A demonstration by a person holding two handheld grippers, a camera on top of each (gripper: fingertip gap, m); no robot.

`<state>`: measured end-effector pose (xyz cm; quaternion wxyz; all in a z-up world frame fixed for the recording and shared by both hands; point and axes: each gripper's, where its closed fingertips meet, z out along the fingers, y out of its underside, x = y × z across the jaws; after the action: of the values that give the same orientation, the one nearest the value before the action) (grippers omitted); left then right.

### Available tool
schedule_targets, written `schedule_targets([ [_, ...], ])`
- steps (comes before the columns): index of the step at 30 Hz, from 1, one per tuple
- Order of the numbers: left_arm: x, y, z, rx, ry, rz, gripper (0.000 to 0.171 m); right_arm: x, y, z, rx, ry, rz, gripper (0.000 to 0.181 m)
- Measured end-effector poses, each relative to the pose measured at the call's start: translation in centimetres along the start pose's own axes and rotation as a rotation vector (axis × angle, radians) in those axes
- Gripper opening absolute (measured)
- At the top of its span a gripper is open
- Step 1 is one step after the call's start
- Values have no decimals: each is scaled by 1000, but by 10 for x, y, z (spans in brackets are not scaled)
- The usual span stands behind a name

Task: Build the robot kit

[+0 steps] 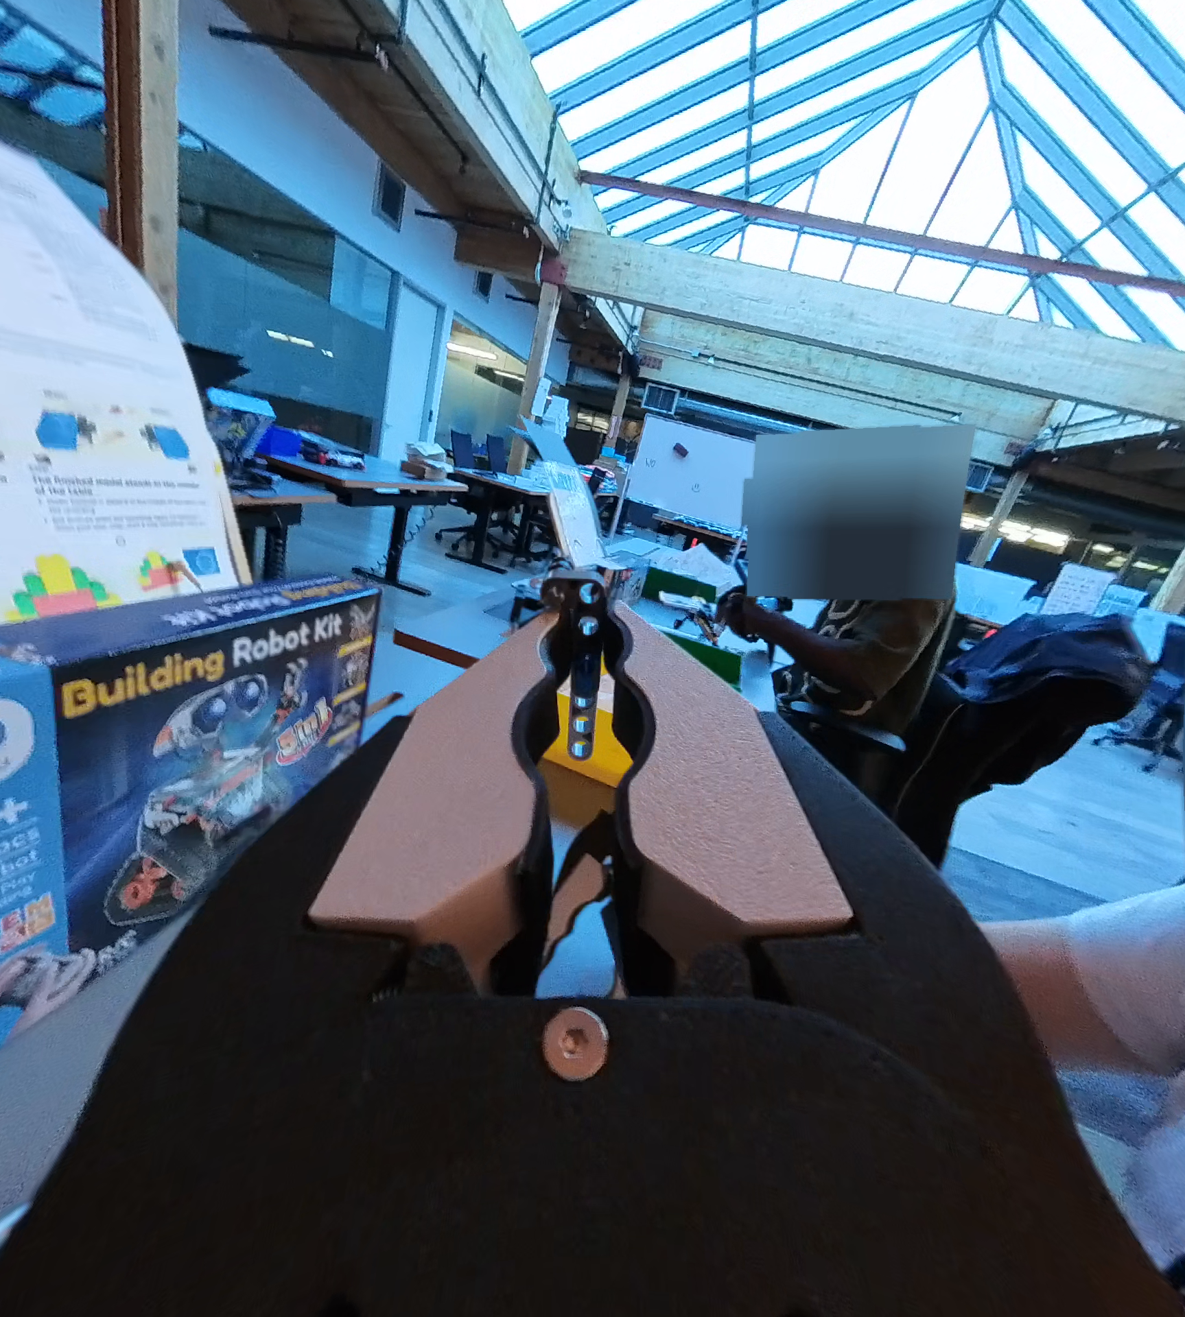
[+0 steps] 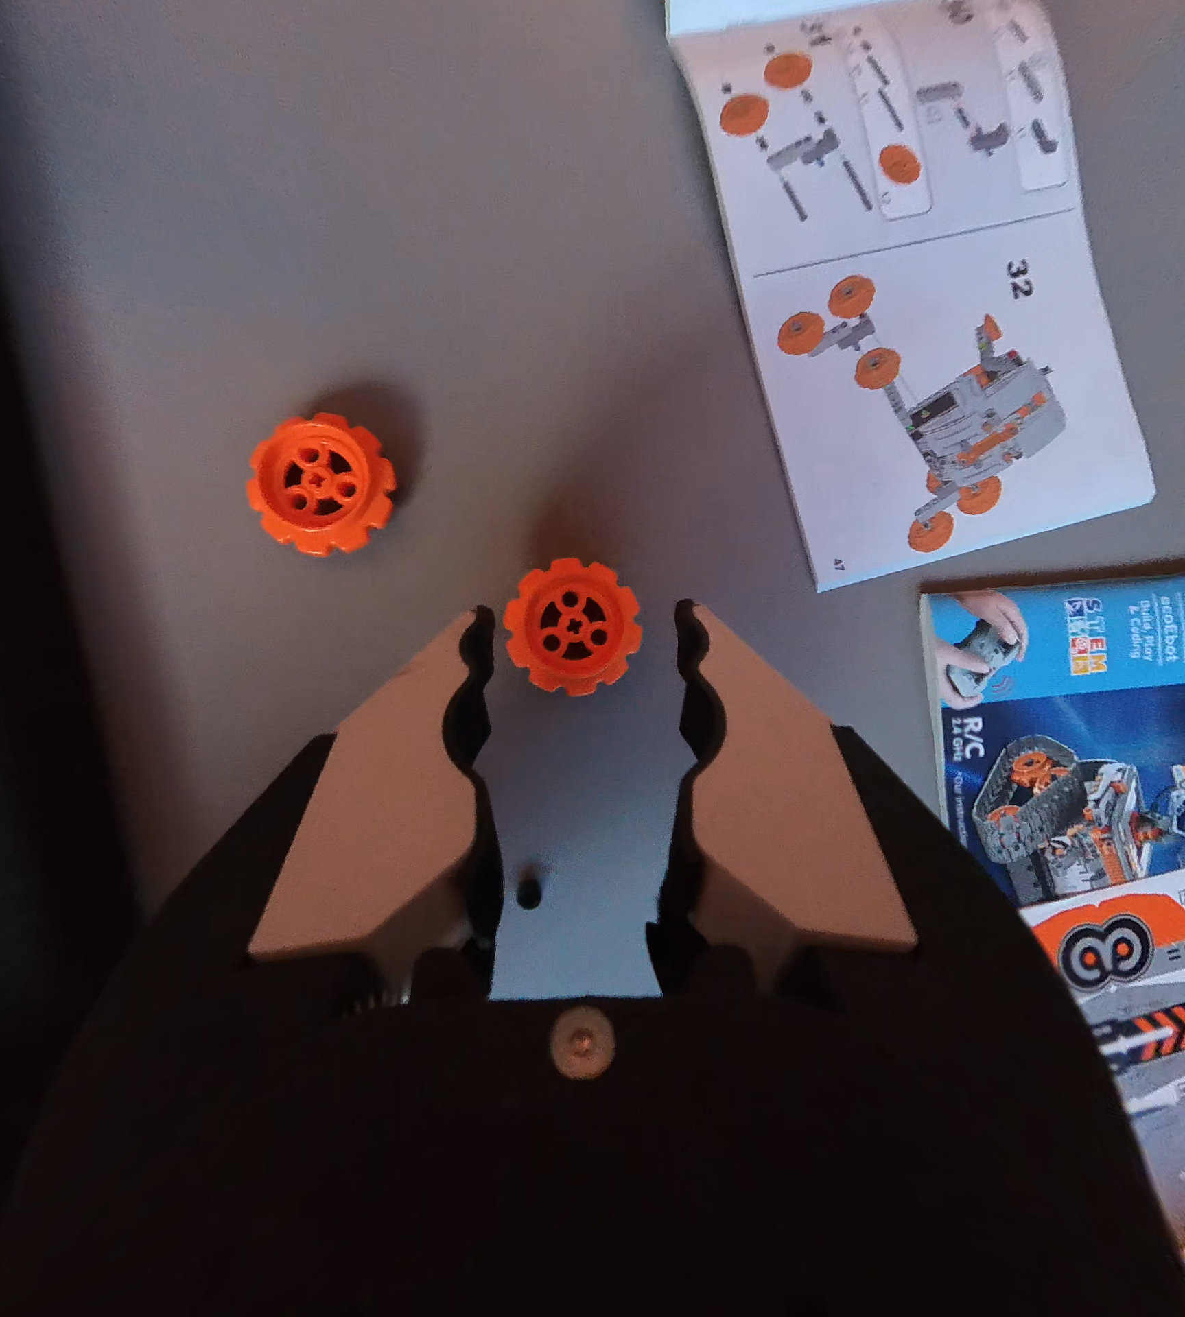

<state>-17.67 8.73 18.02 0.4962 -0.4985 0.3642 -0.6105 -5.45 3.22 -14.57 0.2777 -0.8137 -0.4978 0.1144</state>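
Wheel, orange and toothed, flat on the grey table with its hub holes facing up, sits between the tips of my right gripper, whose fingers stand apart and do not touch it. It sits closer to the left tip, so I judge that an uneven close could push it sideways or tip it onto its rim; the toothed edge gives the pads little flat surface. A second orange wheel lies well apart to the left. A small black pin rests on the table between the fingers, nearer their base, and could be knocked away. An open instruction booklet and the kit box lie to the right.

My left gripper is clamped on a dark beam with a row of holes, held raised; a light grip could let it pivot. Behind it are a yellow block, the kit box and a printed sheet.
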Motion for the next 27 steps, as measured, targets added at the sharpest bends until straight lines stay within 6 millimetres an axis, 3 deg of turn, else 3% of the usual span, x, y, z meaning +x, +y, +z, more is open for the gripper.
schedule_targets([
  [4,-15,17,1,-42,36,-89,4,2,8,7,-116,-29,5,53],
  [6,-32,25,-3,-78,-30,-93,4,-5,12,10,-179,-98,9,40],
  [11,-58,22,-37,-91,-168,-46,4,-1,7,5,-255,-109,-64,40],
  [15,-68,12,-67,-59,-241,-20,4,23,-31,-21,-173,-13,-130,40],
  [18,-72,9,-78,-28,-253,-42,4,50,-82,-57,4,112,-162,40],
  [21,-72,12,-76,-30,-223,-65,4,71,-130,-100,238,249,-194,39],
  [23,-68,17,-70,-46,-174,-73,4,78,-152,-126,399,326,-211,40],
  [27,-63,30,-53,-77,-78,-69,4,82,-167,-154,593,485,-322,40],
])
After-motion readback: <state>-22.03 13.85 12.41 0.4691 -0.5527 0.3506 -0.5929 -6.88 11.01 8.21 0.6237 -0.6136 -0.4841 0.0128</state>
